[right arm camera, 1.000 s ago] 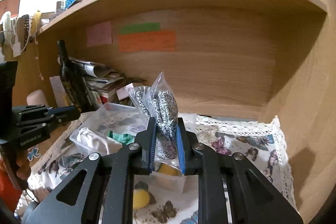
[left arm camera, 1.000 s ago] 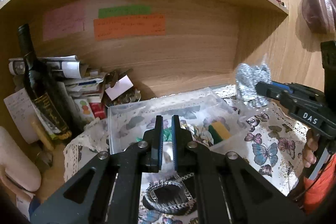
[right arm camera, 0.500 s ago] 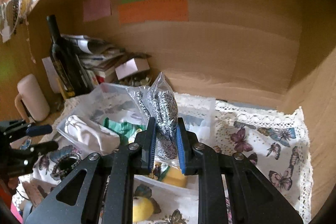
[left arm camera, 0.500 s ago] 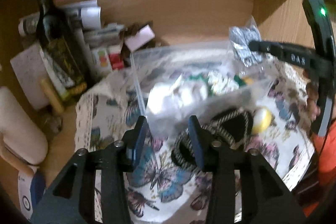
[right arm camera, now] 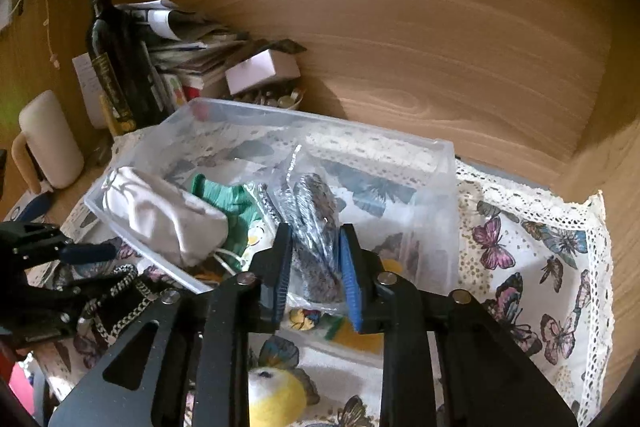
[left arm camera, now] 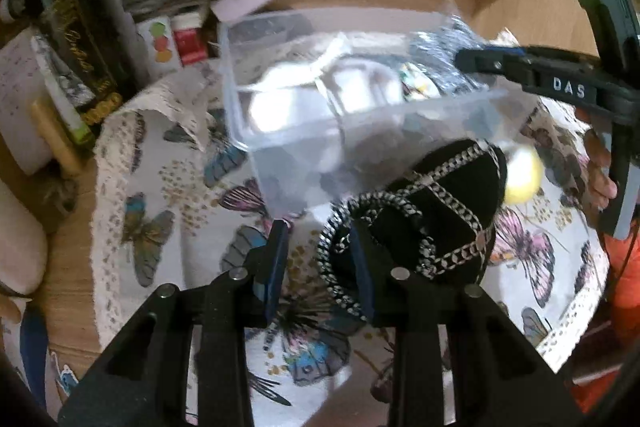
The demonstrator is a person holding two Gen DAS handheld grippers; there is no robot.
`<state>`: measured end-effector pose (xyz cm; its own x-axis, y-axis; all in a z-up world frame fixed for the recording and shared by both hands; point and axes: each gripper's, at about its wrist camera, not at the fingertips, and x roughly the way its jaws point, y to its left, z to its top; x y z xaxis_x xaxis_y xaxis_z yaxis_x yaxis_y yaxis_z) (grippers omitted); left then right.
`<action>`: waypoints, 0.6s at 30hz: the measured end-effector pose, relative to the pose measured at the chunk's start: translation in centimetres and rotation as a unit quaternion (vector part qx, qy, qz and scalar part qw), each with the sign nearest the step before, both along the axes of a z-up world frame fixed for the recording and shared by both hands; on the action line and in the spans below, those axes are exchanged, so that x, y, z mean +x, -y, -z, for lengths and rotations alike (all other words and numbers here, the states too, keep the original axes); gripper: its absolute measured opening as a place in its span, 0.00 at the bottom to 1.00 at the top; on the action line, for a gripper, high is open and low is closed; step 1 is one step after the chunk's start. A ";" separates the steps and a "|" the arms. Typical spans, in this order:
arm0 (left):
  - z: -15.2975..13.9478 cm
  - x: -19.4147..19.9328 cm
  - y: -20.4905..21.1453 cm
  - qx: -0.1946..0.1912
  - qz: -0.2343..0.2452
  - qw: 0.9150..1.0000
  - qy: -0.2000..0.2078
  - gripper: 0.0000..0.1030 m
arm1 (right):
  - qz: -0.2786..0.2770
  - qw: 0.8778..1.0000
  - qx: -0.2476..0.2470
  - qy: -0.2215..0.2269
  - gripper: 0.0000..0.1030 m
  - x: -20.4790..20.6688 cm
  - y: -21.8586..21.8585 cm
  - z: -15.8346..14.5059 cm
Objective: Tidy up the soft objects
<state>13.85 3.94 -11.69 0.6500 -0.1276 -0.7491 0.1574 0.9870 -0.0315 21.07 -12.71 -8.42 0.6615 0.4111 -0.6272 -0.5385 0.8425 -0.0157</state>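
A clear plastic bin (right arm camera: 440, 163) stands on the butterfly cloth; it also shows in the left wrist view (left arm camera: 240, 131). It holds a white pouch (right arm camera: 160, 215) and a green cloth (right arm camera: 224, 195). My right gripper (right arm camera: 314, 267) is over the bin, its jaws a little apart around a clear bag of black-and-white fabric (right arm camera: 316, 211); whether they still press it is unclear. My left gripper (left arm camera: 318, 263) is open, low over the cloth, its right finger at the edge of a black pouch with silver chains (left arm camera: 440, 211). A yellow-and-white plush (right arm camera: 272, 395) lies in front of the bin.
A dark wine bottle (right arm camera: 116, 59), stacked papers (right arm camera: 188, 43) and a small white box (right arm camera: 260, 71) stand at the back left of the wooden alcove. A cream mug (right arm camera: 48, 139) sits at the left. The butterfly cloth (right arm camera: 540, 267) covers the shelf floor to the right.
My right gripper has lowered the bag into the bin and its jaws have widened. My left gripper has opened and dropped toward the black chained pouch.
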 end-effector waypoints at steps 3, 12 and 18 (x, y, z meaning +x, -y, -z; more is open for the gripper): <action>0.4 -0.1 0.3 0.002 0.010 1.000 -0.010 0.30 | 0.001 1.000 0.001 0.009 0.32 -0.6 0.3 -0.2; -0.8 -2.2 2.1 0.016 0.010 1.000 0.019 0.05 | 0.007 0.998 0.018 0.065 0.66 -4.3 2.3 -2.0; -5.1 -4.4 2.7 0.001 0.004 0.997 0.075 0.05 | 0.003 0.995 0.031 0.090 0.66 -6.8 3.6 -3.1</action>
